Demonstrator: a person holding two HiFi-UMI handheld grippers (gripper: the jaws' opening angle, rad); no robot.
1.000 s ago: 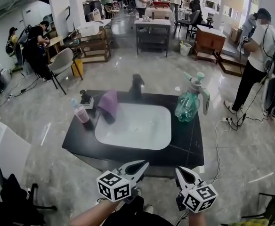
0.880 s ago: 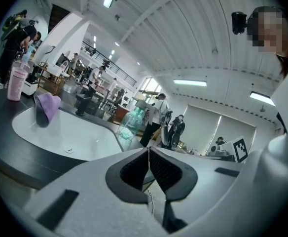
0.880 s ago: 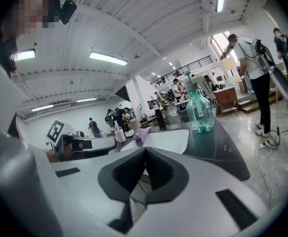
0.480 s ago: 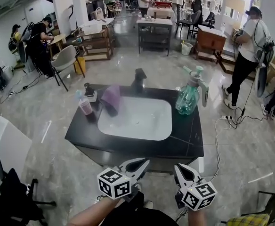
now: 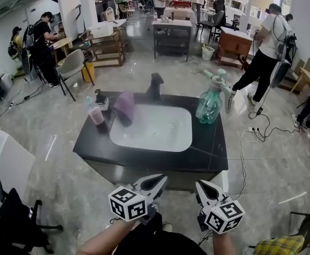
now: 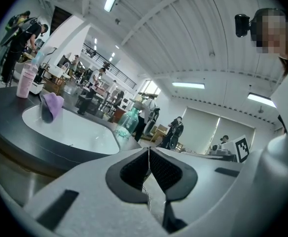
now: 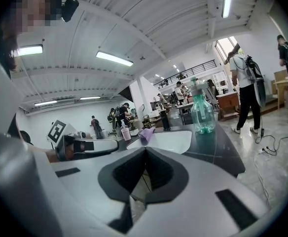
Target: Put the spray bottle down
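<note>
The spray bottle (image 5: 210, 106) stood upright on the black counter (image 5: 208, 155) beside the basin (image 5: 160, 134), left gripper (image 5: 162, 178) and right gripper (image 5: 199, 184) well back, jaws pressed together, empty.

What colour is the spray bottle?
The spray bottle is see-through green; the head view shows it best.

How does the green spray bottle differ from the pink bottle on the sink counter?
Colour: the spray bottle is clear green, while the pink bottle is pink.
Place: the spray bottle stands to the right of the basin, and the pink bottle stands to its left.
Build: the spray bottle looks bigger and has a trigger head, while the pink bottle is slimmer.
Both stand upright on the black counter.
</note>
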